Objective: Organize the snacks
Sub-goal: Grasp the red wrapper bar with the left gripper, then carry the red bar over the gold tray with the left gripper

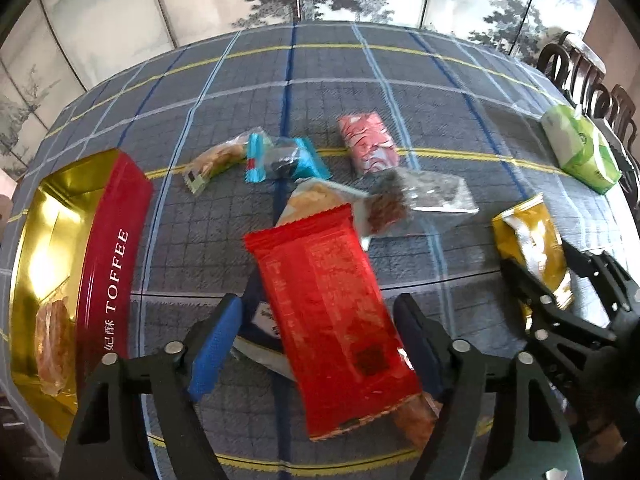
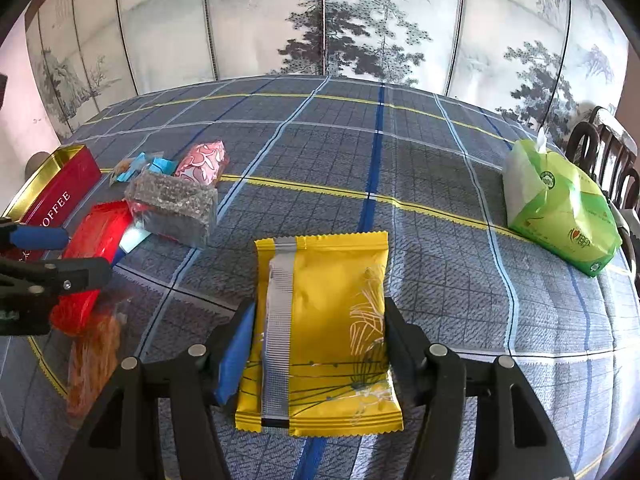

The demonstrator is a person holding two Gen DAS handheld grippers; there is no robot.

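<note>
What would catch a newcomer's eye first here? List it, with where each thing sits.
Two bright packets stand out, each between a gripper's jaws: a red snack packet in the left gripper, and a yellow snack packet which the right gripper clamps. At the far left stands an open red TOFFEE tin with a gold interior. More wrapped snacks lie scattered on the blue plaid tablecloth, and a green tissue pack sits at its right edge.
</note>
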